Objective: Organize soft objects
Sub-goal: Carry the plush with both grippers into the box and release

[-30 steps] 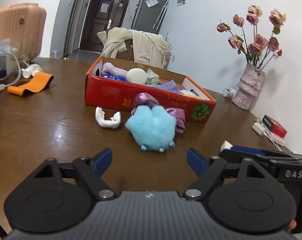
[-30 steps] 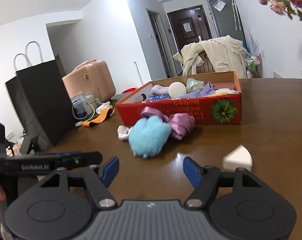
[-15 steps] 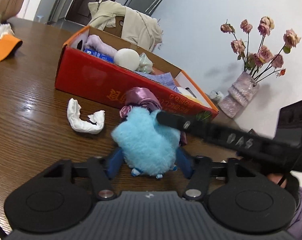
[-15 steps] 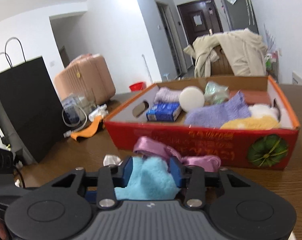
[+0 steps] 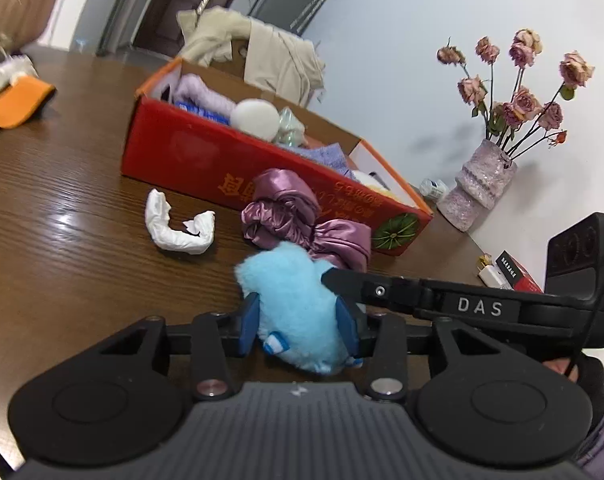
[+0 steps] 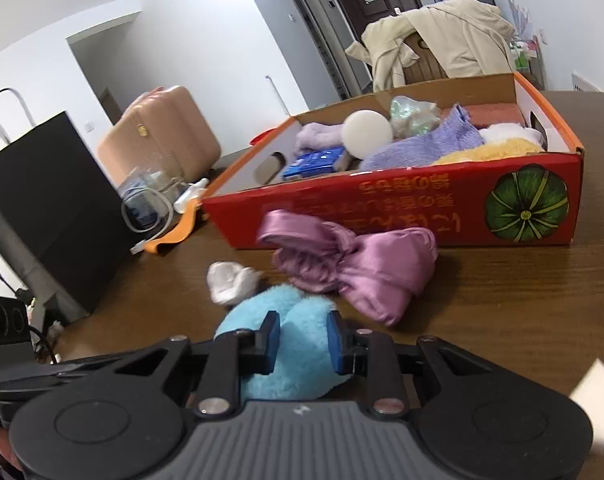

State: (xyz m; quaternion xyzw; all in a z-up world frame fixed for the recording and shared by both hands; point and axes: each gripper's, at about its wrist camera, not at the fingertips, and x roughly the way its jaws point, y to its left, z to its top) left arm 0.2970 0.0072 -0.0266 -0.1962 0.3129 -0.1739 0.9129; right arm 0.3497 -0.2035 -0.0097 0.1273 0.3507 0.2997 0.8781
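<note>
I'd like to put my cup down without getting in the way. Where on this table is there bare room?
Bare wood lies left of the white crumpled cloth, between it and the orange strap, and right of the red box along the table edge. It is crowded before the box: the purple satin cloth, the blue plush toy and both hand-held grippers.

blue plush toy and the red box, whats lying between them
The crumpled purple satin cloth lies between blue plush toy and red box, clearest in the right wrist view.

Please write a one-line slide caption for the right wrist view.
Right gripper closes on the fluffy blue toy on the wooden table, before the purple satin bow and red box.
</note>
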